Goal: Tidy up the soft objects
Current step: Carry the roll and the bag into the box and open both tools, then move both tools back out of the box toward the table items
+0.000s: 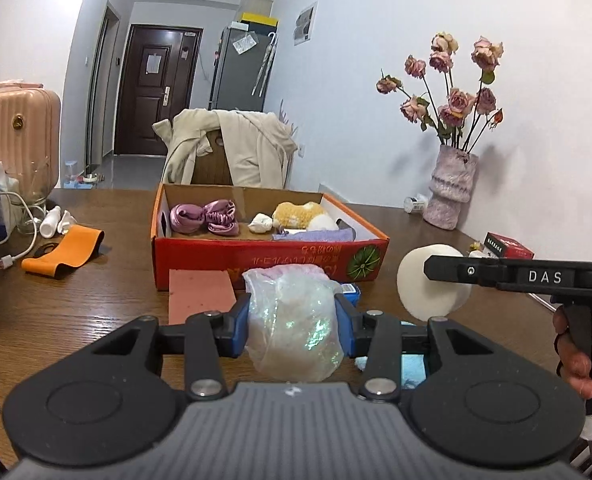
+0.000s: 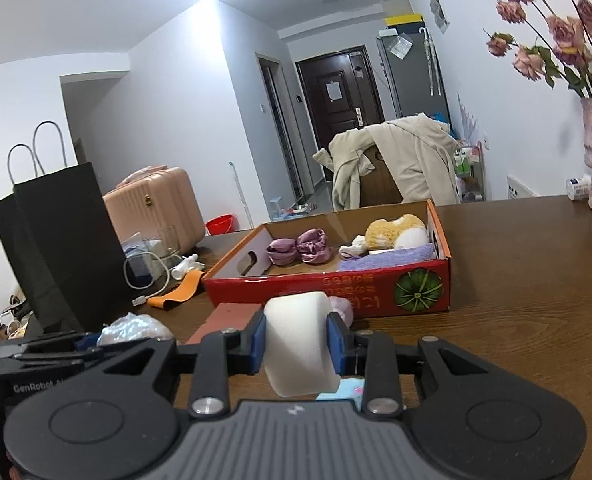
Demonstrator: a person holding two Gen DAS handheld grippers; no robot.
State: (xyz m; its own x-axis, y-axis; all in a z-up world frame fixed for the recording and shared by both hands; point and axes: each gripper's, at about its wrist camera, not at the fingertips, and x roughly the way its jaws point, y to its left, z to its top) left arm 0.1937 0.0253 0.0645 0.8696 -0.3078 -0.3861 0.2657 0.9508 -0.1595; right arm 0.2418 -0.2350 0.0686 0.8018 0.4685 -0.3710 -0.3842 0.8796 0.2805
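Observation:
My left gripper (image 1: 292, 322) is shut on a soft white bundle in a shimmering clear bag (image 1: 296, 336), held above the table before the red cardboard box (image 1: 272, 258). My right gripper (image 2: 296, 338) is shut on a white round sponge (image 2: 299, 350); the sponge also shows in the left wrist view (image 1: 419, 280), to the right of the box. The box (image 2: 327, 290) holds purple scrunchies (image 1: 206, 218), a yellow and white plush (image 1: 301, 216), a small white item (image 1: 260, 223) and a lilac towel (image 1: 315, 235).
A pink sponge block (image 1: 200, 294) lies in front of the box. An orange band (image 1: 66, 252), white cable and small bottles lie at the left. A vase of dried roses (image 1: 449, 192) and a small red box (image 1: 507, 246) stand at the right. A black paper bag (image 2: 60, 248) stands far left.

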